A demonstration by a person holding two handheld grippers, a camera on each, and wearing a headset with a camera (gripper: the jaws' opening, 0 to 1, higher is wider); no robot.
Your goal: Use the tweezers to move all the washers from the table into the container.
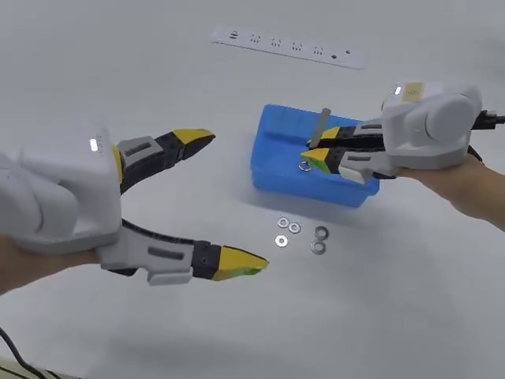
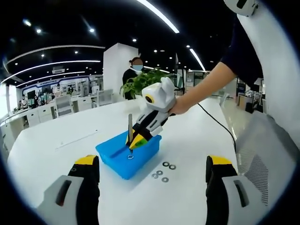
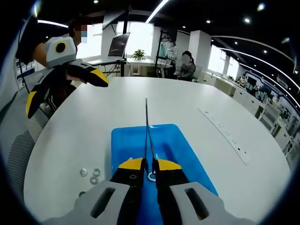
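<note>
The left gripper (image 1: 233,201) gapes wide, holding nothing, above the table (image 1: 118,71). Five washers (image 1: 300,235) lie clustered just beside the blue container (image 1: 272,170). Over the container, the right gripper (image 1: 318,152) pinches the tweezers (image 1: 322,126). One washer (image 1: 304,166) shows inside it, beneath the jaw tips.
</note>
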